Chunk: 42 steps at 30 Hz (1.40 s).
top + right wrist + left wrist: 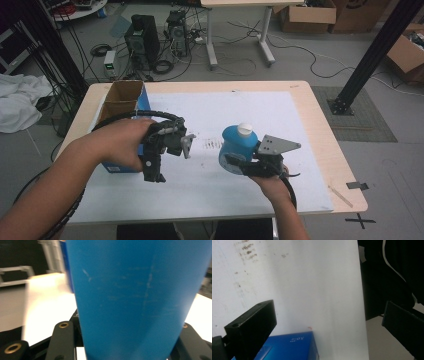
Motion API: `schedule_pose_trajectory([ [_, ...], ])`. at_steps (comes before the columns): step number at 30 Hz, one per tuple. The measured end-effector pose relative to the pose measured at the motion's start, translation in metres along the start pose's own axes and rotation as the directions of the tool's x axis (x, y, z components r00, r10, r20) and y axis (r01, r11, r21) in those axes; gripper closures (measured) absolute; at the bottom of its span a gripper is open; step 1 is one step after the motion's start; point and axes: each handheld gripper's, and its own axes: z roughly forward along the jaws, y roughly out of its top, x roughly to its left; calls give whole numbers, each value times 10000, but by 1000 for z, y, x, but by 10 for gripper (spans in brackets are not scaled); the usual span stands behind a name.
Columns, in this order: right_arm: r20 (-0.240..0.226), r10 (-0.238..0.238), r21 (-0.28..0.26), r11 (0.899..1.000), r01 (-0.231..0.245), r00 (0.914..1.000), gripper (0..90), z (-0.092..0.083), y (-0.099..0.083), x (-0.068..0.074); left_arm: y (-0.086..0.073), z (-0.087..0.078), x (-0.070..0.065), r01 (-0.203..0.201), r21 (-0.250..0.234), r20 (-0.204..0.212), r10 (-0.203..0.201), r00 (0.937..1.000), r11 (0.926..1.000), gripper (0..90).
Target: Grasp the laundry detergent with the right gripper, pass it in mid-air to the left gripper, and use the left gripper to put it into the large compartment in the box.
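A blue bottle [235, 145] with a white cap [244, 129] hangs tilted a little above the white sheet [240, 105], right of the table's middle. My right gripper [241, 166] is shut on its lower body from the near side. In the right gripper view the bottle [135, 297] stands between the jaws of the right gripper [130, 342]. My left gripper [155, 170] hovers at the left, over the near corner of an open blue cardboard box [122, 100]. In the left gripper view the left gripper [327, 332] is open with nothing between its jaws; the box's corner [292, 347] lies below.
Dark smudges [212, 145] mark the sheet between the grippers. A strip of tape [357, 185] sits at the table's right near corner. Behind the table are computer towers [142, 40], cables and desk legs. A black post [372, 55] rises at the right.
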Motion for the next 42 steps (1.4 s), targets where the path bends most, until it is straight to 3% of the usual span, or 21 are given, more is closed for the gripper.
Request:
schedule_pose_trajectory([
  [2,-630,-355,166,9992,366,9974,468,2,4,2,2,-2,1,25,-2,35,-25,10000,10000,0],
  [3,-630,-355,166,9992,366,9974,468,2,4,2,3,-2,2,-6,-15,-2,6,10000,10000,0],
  [5,-1227,-774,427,9956,832,9894,469,7,8,5,6,-3,4,-28,-8,10,28,10000,10000,0],
  [7,-1339,-827,515,9946,903,9875,469,9,9,6,8,-3,5,-9,-2,51,9,10000,10000,0],
  [10,-1963,-998,511,9924,1119,9754,470,15,10,9,10,-3,6,-27,43,106,27,9999,10000,0],
  [12,-2066,-1044,479,9920,1166,9728,470,17,10,10,11,-3,6,-7,67,117,7,9999,10000,0],
  [13,-2392,-1078,403,9919,1207,9650,470,22,9,12,11,-4,7,-17,59,125,16,9999,10000,0],
  [14,-2392,-1078,403,9919,1207,9650,470,22,9,12,12,-4,7,-3,4,141,3,9999,10000,0],
  [16,-2776,-1149,372,9908,1302,9538,470,30,8,16,14,-4,6,-27,-17,184,28,9998,10000,0],
  [17,-2776,-1149,372,9908,1302,9538,470,30,8,16,15,-4,6,-22,-19,218,23,9998,10000,0],
  [20,-3172,-1237,408,9888,1438,9403,470,43,7,22,18,-4,7,-11,-41,270,12,9996,10000,0],
  [21,-3172,-1237,408,9888,1438,9403,470,43,7,22,19,-4,7,16,-44,284,-14,9996,10000,0],
  [22,-3347,-1274,409,9879,1495,9337,469,50,7,24,21,-4,7,14,-17,299,-13,9996,10000,0],
  [25,-3412,-1305,378,9876,1523,9309,469,55,6,26,24,-3,6,-13,-55,379,15,9993,10000,0],
  [35,-3955,-1392,383,9851,1677,9078,468,82,9,36,30,-1,4,480,-177,469,-471,9978,9987,1],
  [42,-4046,-1435,337,9846,1715,9032,468,90,12,41,35,0,4,671,-287,525,-656,9965,9973,0],
])
